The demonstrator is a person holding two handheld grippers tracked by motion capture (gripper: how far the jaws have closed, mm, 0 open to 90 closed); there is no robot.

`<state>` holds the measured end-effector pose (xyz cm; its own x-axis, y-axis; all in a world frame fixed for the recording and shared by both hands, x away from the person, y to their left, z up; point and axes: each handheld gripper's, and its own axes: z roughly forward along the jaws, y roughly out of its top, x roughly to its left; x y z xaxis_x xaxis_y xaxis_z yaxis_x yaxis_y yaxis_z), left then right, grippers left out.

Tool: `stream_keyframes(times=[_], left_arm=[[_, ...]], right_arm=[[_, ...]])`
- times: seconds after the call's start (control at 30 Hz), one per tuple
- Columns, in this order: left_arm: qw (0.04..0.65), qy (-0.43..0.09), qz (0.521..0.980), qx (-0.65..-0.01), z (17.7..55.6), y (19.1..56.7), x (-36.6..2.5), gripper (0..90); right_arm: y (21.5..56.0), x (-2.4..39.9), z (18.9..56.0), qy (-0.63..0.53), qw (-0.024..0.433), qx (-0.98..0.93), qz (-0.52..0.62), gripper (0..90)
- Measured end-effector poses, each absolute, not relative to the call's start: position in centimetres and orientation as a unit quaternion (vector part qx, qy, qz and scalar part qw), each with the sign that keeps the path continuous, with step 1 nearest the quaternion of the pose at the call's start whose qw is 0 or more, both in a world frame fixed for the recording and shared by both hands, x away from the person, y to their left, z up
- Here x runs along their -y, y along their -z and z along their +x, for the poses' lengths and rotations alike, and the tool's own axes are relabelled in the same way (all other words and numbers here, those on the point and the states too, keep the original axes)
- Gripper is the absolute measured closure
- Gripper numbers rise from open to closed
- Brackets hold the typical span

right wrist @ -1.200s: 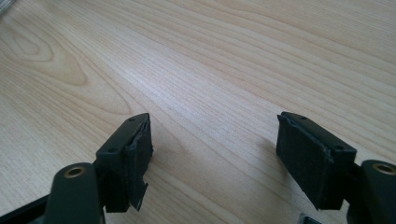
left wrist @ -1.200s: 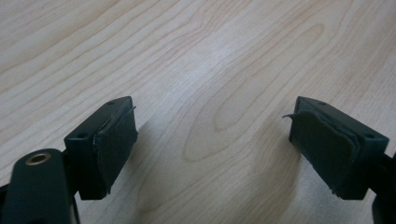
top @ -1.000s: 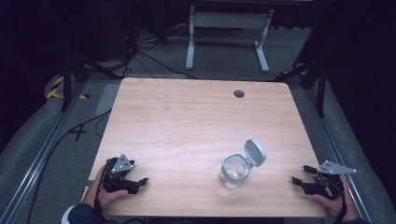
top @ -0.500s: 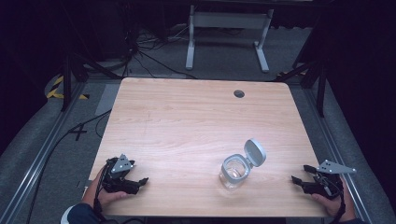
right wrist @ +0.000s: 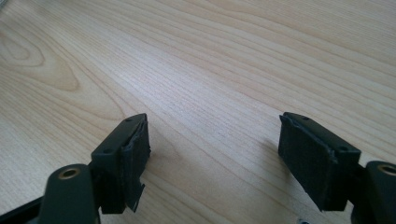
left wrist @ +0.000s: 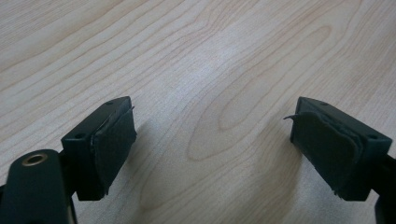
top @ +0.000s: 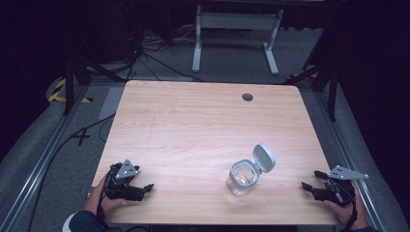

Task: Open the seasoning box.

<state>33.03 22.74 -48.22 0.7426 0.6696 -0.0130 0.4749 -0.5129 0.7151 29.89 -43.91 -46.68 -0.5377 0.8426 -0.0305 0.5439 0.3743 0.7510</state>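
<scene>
A clear, unlabelled jar (top: 242,175) with its lid (top: 264,157) flipped up stands on the wooden counter (top: 193,125); left tongs (top: 143,188) and right tongs (top: 310,180), both spread and empty, flank the jar.

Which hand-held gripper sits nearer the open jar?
The right hand-held gripper, at the table's near right corner. The clear jar, its hinged lid flipped up, stands right of centre, far from the left hand-held gripper. Neither touches it.
</scene>
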Motion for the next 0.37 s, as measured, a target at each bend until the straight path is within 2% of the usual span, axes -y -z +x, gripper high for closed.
stream_keyframes(times=[0.37], left_arm=[[0.364,-0.134,0.858,-0.338,33.0,48.23,-22.65,13.7]], right_arm=[[46.65,43.93,29.87,-0.354,0.21,-0.803,0.432,24.8]])
